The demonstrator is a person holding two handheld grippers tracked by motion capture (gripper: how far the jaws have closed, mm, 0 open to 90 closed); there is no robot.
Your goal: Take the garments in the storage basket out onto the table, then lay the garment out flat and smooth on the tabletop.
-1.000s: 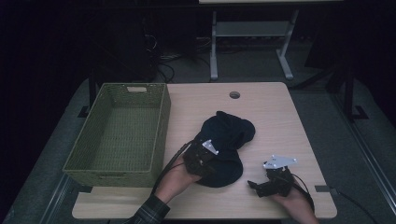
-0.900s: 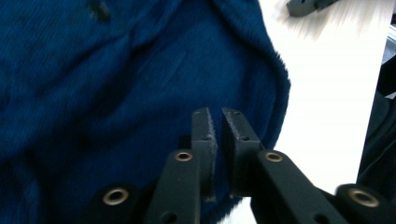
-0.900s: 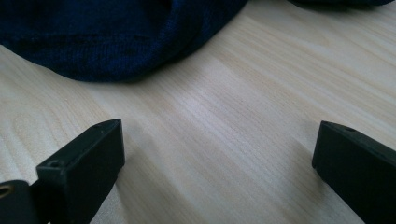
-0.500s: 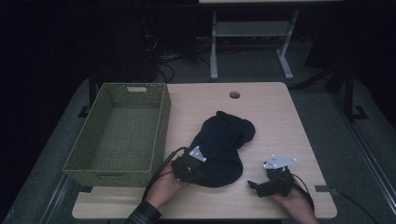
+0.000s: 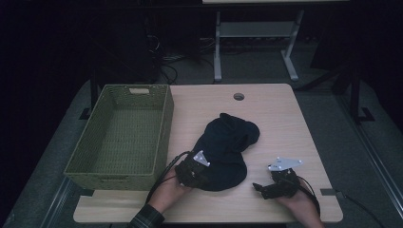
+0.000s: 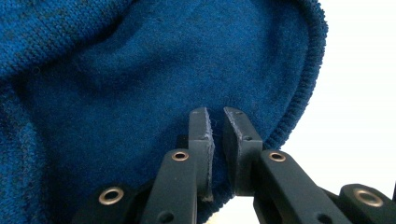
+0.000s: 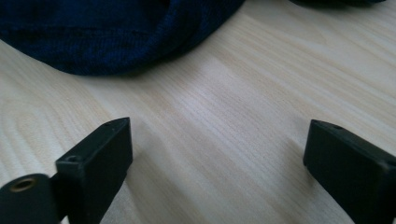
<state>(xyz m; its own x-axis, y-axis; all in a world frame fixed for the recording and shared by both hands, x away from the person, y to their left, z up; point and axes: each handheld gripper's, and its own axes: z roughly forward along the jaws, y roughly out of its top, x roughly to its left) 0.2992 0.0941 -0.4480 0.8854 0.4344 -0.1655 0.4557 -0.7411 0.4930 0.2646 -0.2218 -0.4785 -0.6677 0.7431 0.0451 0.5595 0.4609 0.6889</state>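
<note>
A dark blue knit garment (image 5: 229, 141) lies crumpled in the middle of the wooden table (image 5: 278, 118). My left gripper (image 5: 192, 174) sits at the garment's near left edge. In the left gripper view its jaws (image 6: 215, 119) stand almost together, pinched on the blue knit (image 6: 140, 70) close to its ribbed hem. My right gripper (image 5: 257, 186) rests low over the bare table to the right of the garment, apart from it. Its jaws (image 7: 217, 140) are wide open with only wood (image 7: 233, 93) between them, and the knit (image 7: 116, 32) lies beyond.
A green woven basket (image 5: 164, 124) with nothing inside stands on the table's left side, close to the garment. A round cable hole (image 5: 239, 96) lies near the far edge. Beyond the table is a dark floor with a desk frame (image 5: 256, 33).
My left gripper has shifted a little left and toward the near edge, still at the garment's hem. The right gripper has stayed where it was.
</note>
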